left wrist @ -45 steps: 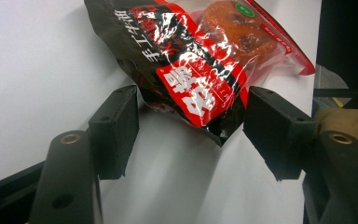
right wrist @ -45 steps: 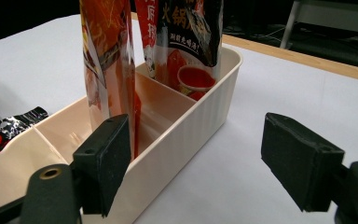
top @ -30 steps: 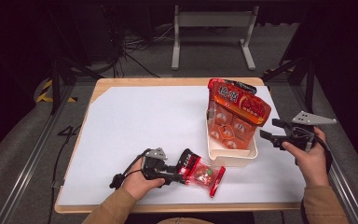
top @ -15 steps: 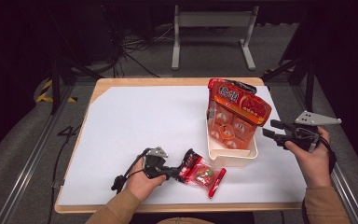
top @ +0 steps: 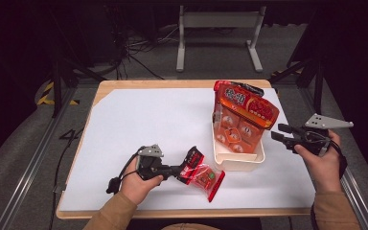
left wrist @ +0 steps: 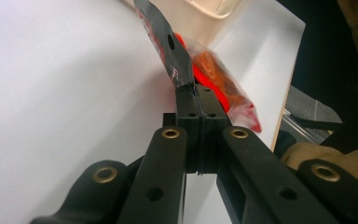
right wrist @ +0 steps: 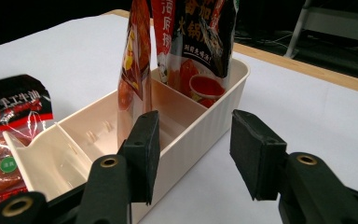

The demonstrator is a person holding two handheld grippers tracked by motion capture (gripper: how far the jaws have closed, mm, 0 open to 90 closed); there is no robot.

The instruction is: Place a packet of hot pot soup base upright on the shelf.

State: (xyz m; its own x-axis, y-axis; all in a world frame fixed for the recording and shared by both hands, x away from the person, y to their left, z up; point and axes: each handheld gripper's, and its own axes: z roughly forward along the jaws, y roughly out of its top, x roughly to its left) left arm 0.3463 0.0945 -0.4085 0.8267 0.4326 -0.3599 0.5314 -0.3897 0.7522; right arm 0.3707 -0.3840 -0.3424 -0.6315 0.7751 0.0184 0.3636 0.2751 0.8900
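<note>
Pinching black top edge of red snack packet (top: 203, 176) in left gripper (top: 178, 171), near cream bin (top: 239, 162); lower packet blurred. Right gripper (top: 280, 136) half-closing, holding nothing, beside bin.

packet by the tray (right wrist: 9, 135): we read 手工牛油 | upright packets in the tray (right wrist: 200, 42): we read 火锅, the rest unclear

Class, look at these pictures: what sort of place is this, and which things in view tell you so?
Probably a lab or recording workspace, not a kitchen: a white-covered table on a dark floor with loose cables, a metal stand behind, and handheld grippers working snack packets into a cream divided bin.
</note>
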